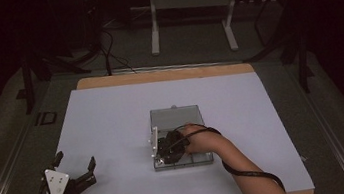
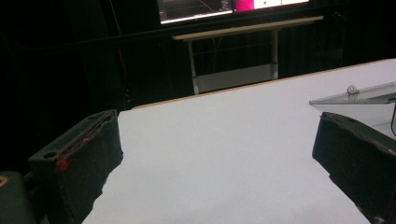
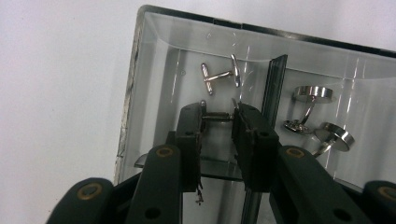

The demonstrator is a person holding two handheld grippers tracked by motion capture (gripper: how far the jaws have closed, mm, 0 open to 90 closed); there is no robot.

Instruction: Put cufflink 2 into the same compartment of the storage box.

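clear acrylic box (image 3: 154, 56) on white table (image 1: 114, 130); right gripper (image 3: 218, 122) down inside, clenched on silver cufflink (image 3: 217, 116) by its post, probably to lift clear of divider (image 3: 274, 88). left gripper (image 1: 76, 171) released, parked aside.

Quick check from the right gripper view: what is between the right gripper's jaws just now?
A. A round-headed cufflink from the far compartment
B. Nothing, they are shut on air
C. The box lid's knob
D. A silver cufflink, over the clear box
D: the right gripper is shut on a silver cufflink inside the clear box, beside a second bar cufflink; the round-headed pair lies past the divider.
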